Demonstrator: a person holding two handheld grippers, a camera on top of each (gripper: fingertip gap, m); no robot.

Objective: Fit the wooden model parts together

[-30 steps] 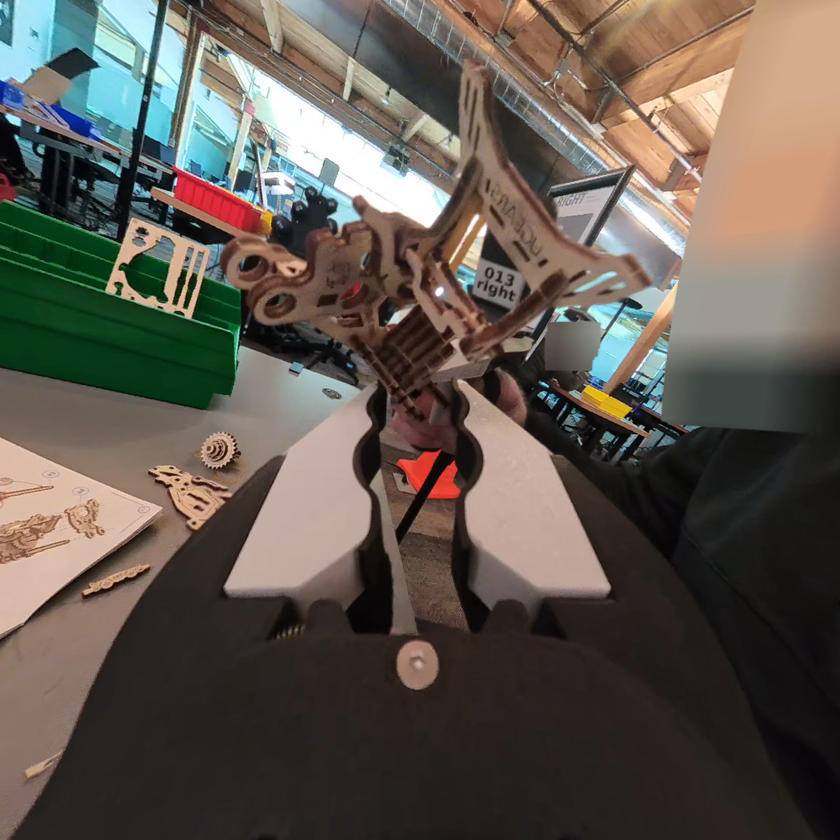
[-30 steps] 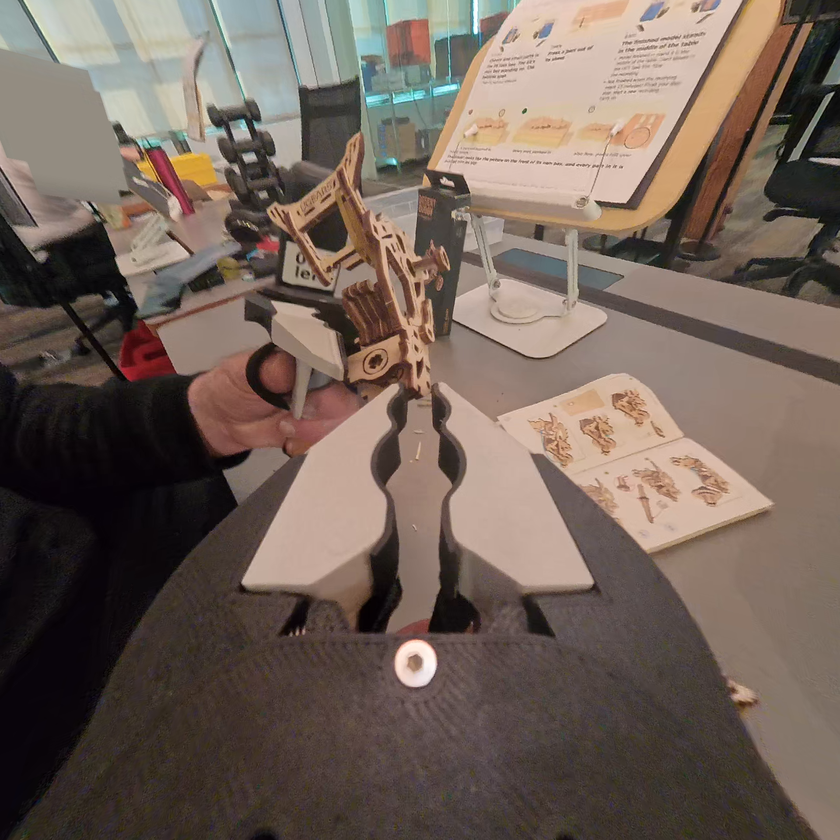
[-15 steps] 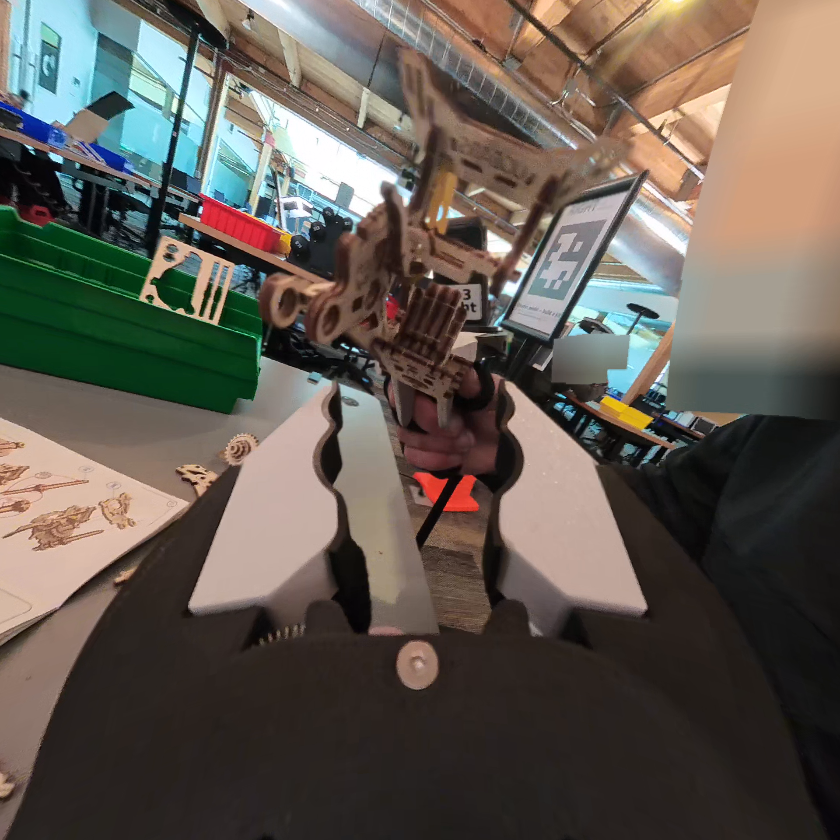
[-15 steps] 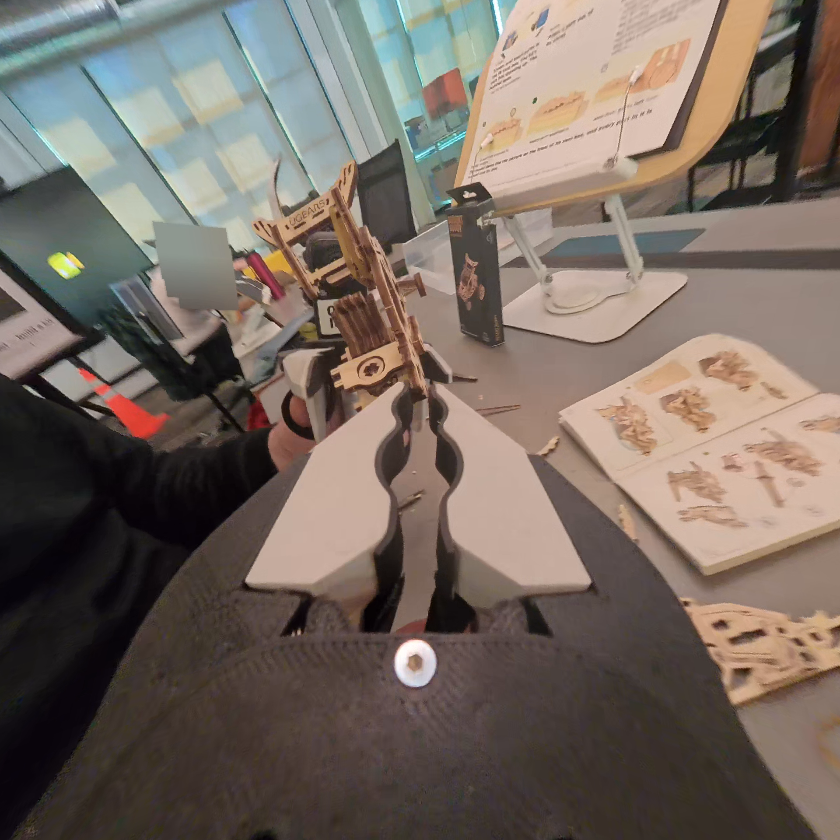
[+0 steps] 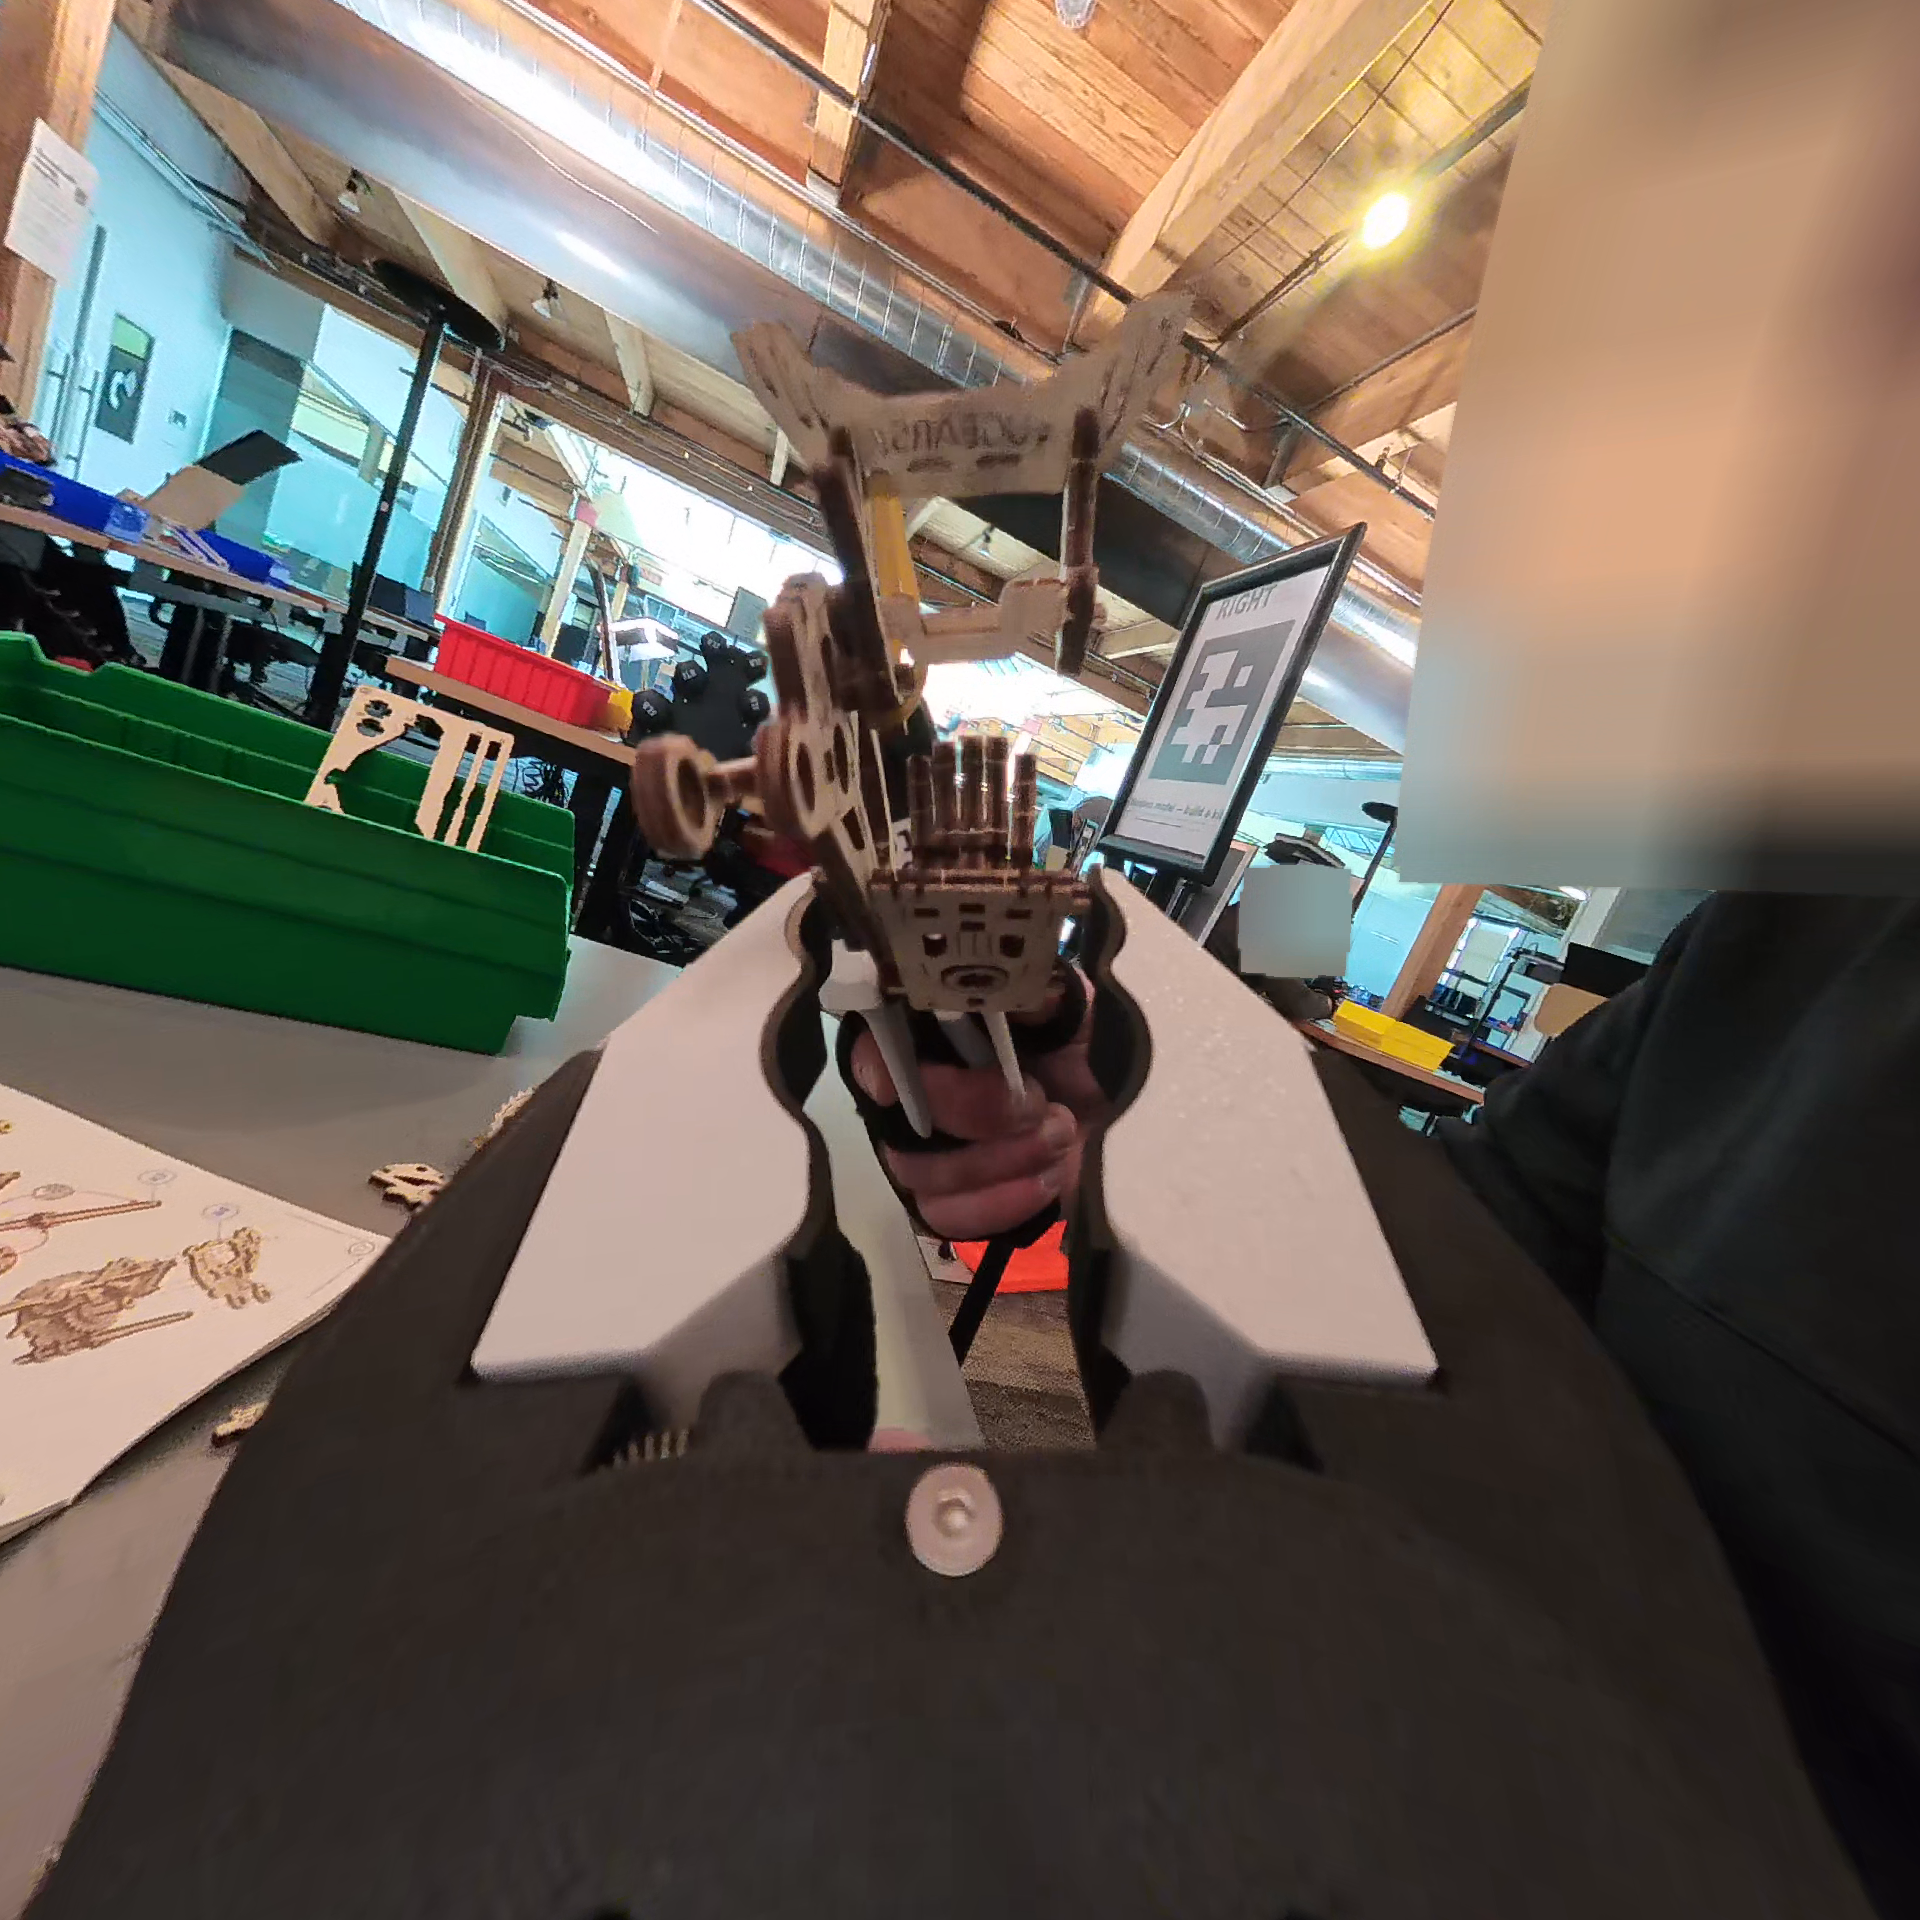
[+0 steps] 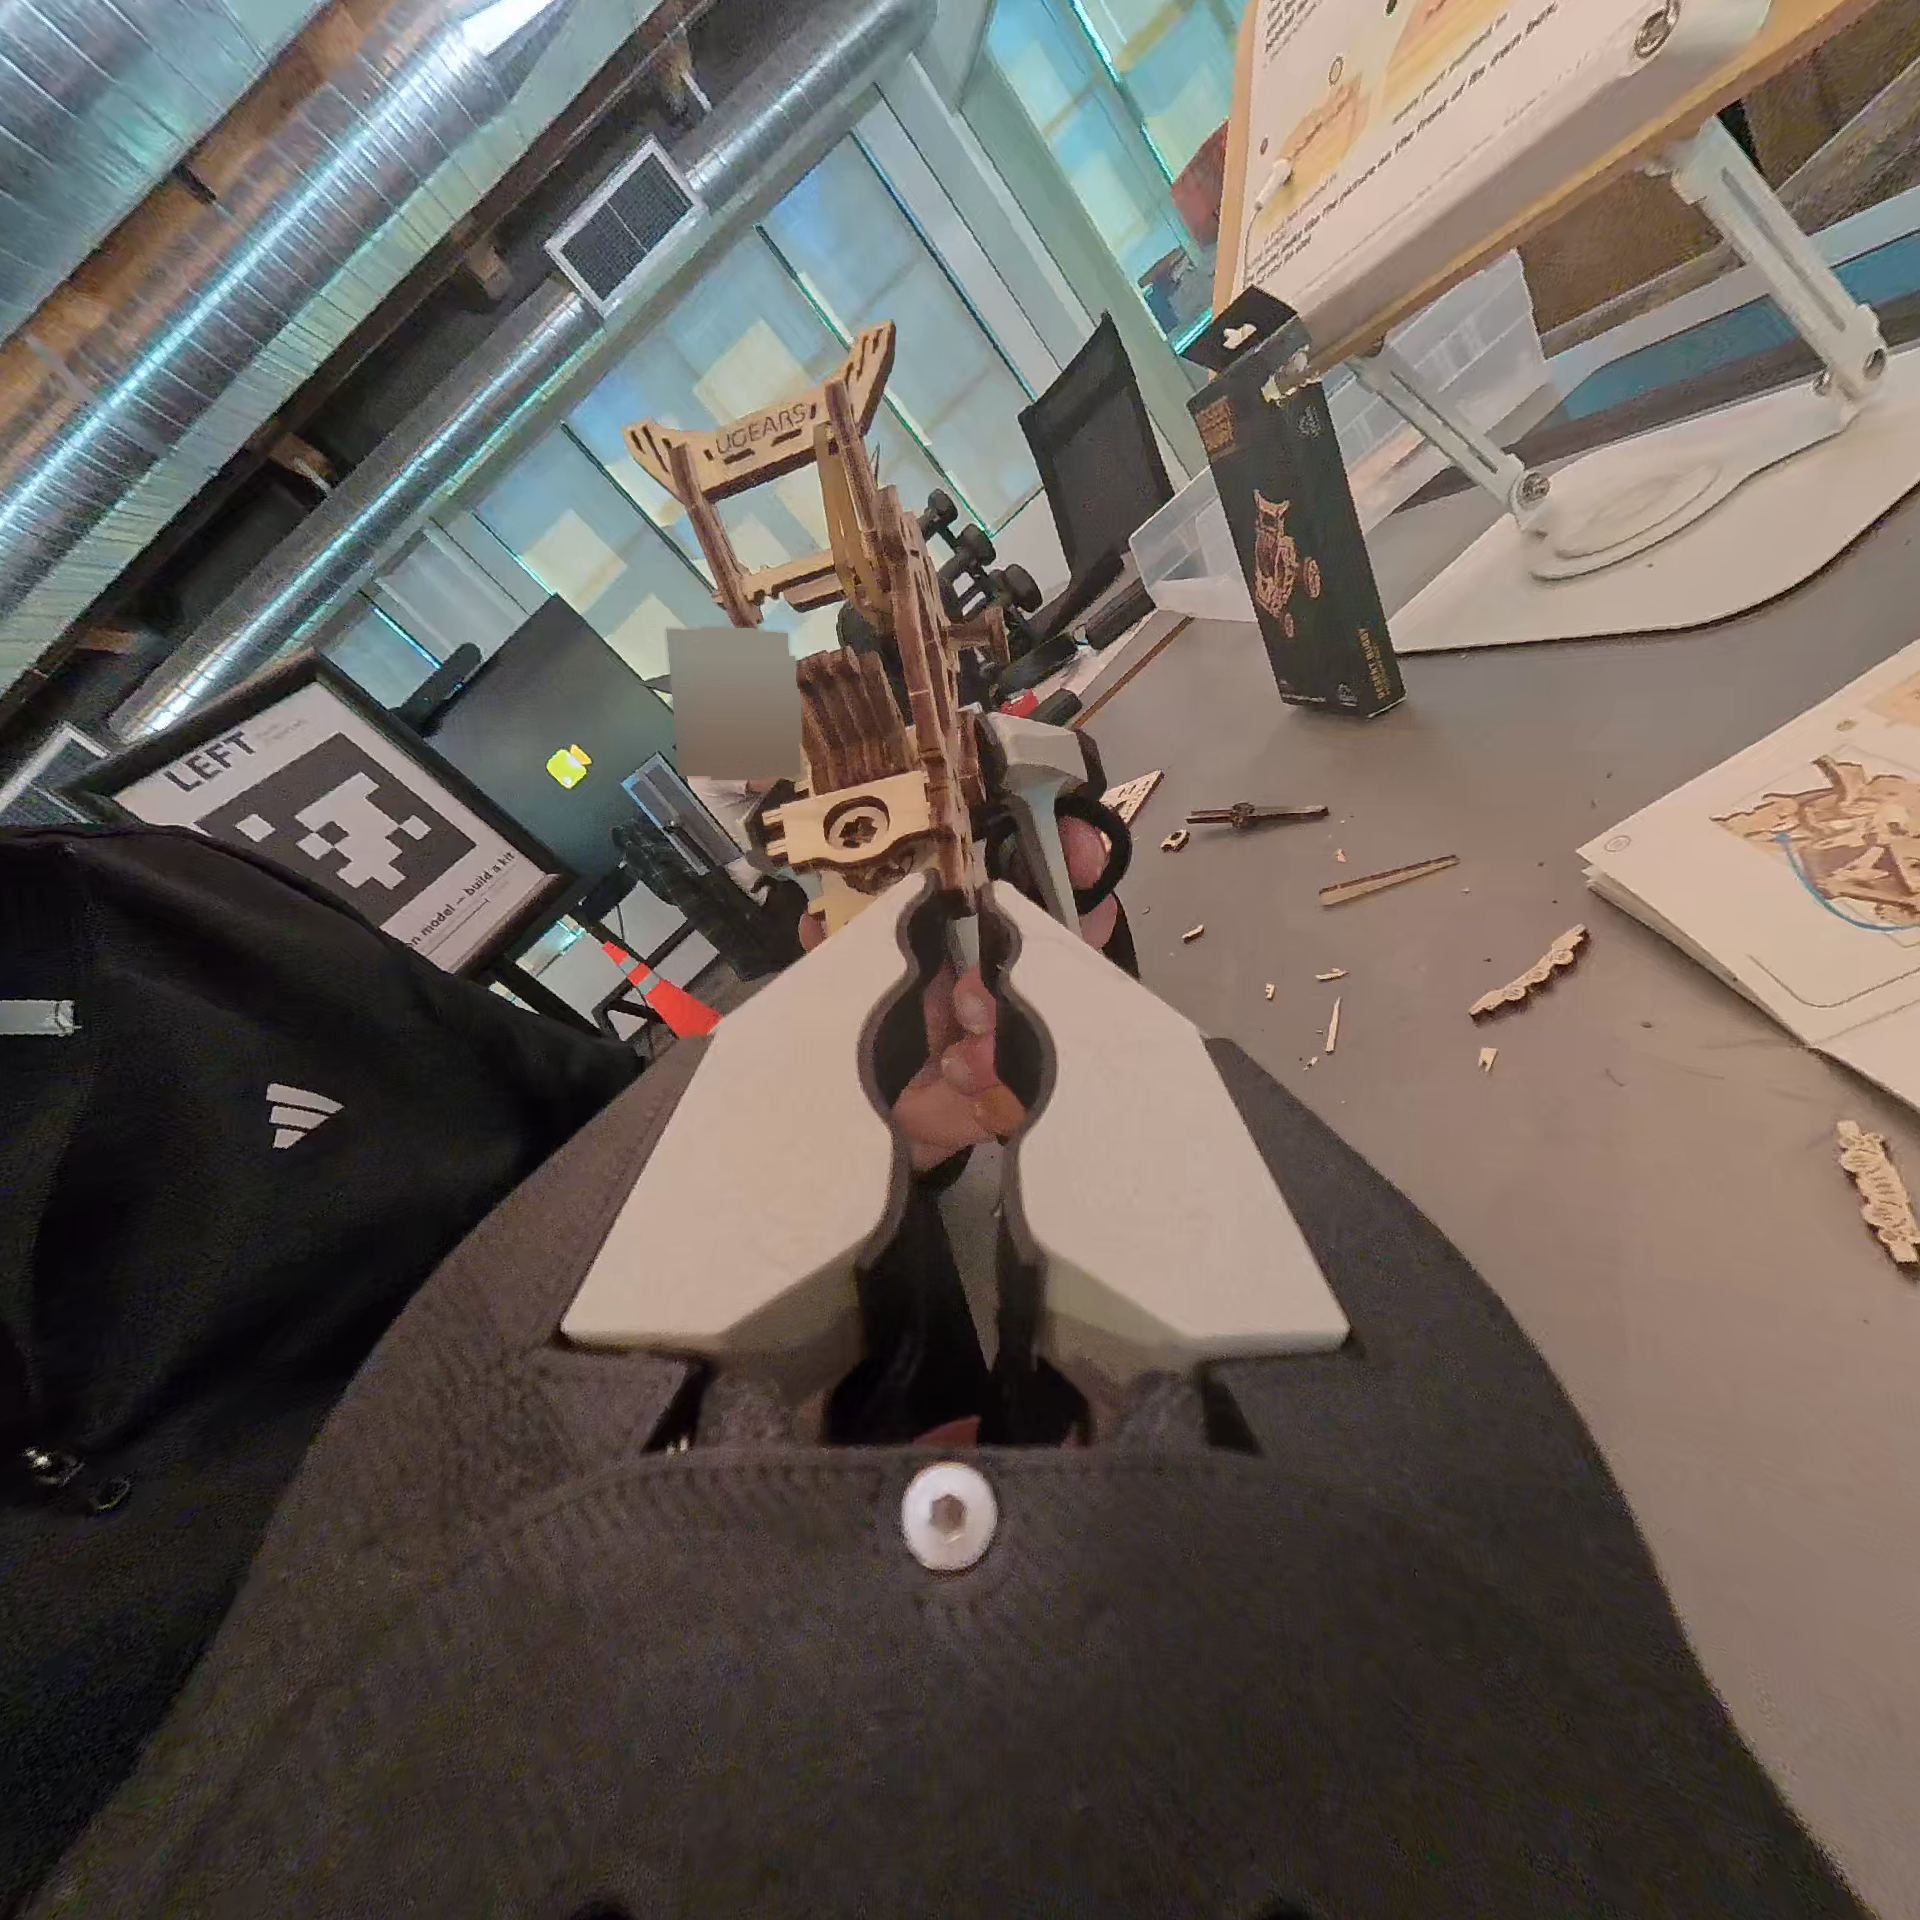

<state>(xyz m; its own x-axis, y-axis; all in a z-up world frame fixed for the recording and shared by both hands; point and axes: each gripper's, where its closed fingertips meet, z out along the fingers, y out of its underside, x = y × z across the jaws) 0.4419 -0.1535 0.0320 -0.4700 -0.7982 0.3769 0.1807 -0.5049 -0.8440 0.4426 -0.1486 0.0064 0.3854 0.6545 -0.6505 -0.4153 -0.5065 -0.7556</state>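
Note:
The wooden model, a laser-cut frame with a ribbed block at its lower end, is held up in the air between both grippers. My left gripper has its jaws wide apart around the ribbed block, and both pads seem to touch its sides. My right gripper is shut on a thin plate at the model's lower edge. The left gripper's white fingers show beyond the model in the right wrist view. The right gripper's fingers and the hand holding it show under the block in the left wrist view.
Green bins with a cut-out wooden sheet stand at the left. An open instruction booklet, loose wooden parts, a dark box and a document stand are on the grey table. The person's black sleeve is close. My left and right fingertips are right by each other.
My left gripper let go of the model's thin part, opened wide, then came in around the ribbed block. The right gripper kept its hold and turned the model. Both views tilted upward.

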